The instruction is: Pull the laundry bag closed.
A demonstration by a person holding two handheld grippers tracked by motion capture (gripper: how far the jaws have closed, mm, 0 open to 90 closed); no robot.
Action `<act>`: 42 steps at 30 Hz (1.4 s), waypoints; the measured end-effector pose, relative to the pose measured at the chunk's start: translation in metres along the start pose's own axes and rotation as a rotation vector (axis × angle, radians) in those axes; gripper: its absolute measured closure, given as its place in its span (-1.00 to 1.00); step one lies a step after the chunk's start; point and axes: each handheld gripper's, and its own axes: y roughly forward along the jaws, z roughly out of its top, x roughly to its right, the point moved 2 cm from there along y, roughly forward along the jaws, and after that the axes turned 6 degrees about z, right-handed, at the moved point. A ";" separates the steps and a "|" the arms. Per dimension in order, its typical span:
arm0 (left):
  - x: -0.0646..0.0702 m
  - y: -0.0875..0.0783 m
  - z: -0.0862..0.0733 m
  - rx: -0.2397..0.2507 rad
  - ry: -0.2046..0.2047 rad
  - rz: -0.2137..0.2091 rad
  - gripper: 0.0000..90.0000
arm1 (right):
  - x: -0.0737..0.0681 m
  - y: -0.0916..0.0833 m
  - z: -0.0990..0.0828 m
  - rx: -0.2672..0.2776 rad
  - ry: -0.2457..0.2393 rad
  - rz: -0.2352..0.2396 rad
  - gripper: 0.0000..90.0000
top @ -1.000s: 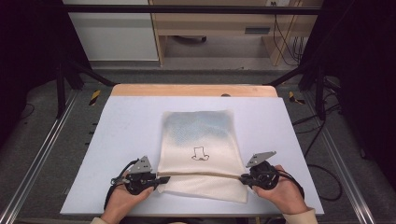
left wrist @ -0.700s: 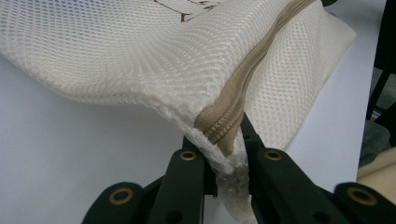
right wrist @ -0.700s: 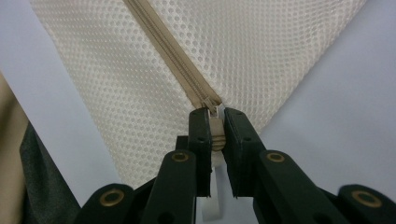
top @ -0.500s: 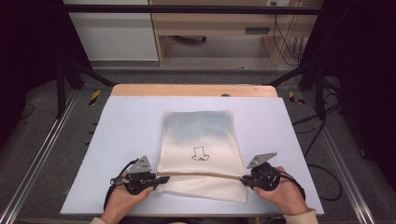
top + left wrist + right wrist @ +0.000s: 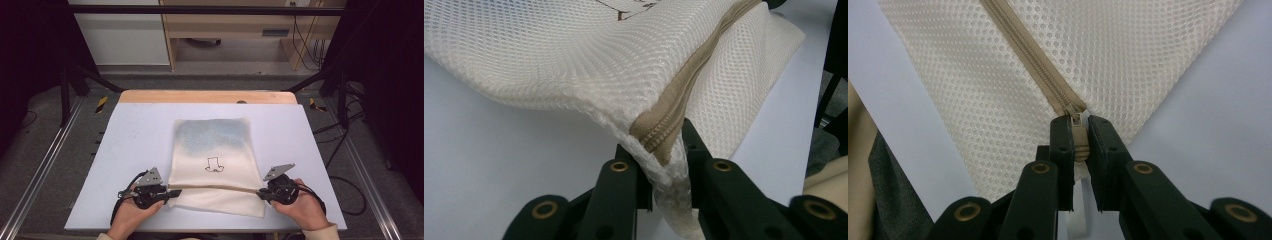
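A cream mesh zip bag [image 5: 212, 150] with a small printed drawing lies flat on the pale table [image 5: 135, 130]. A tan zipper [image 5: 215, 187] runs across it near the front edge. My left gripper [image 5: 172, 192] is shut on the bag's left edge, pinching the zipper end [image 5: 659, 142] and the bunched mesh. At the right end my right gripper [image 5: 261, 192] is shut on the zipper pull [image 5: 1078, 132], and the zipper [image 5: 1033, 60] stretches away from its jaws. Both hands rest near the table's front edge.
A wooden strip [image 5: 207, 97] borders the table's far edge. Metal rails [image 5: 45, 165] run along both sides, with cables [image 5: 345, 175] on the floor at the right. Bare table surface lies left and right of the bag.
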 end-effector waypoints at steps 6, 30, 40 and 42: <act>-0.003 -0.004 -0.001 -0.025 -0.079 0.021 0.15 | 0.001 0.004 0.000 -0.002 0.019 -0.013 0.41; -0.028 -0.056 0.004 0.018 -0.093 0.285 -0.77 | -0.002 -0.027 0.051 0.351 0.040 -0.165 -0.84; -0.043 -0.081 0.010 0.001 -0.117 0.358 -0.82 | 0.017 -0.047 0.061 0.398 0.079 -0.234 -0.84; -0.048 -0.083 0.010 -0.021 -0.111 0.360 -0.83 | 0.018 -0.048 0.061 0.402 0.080 -0.233 -0.84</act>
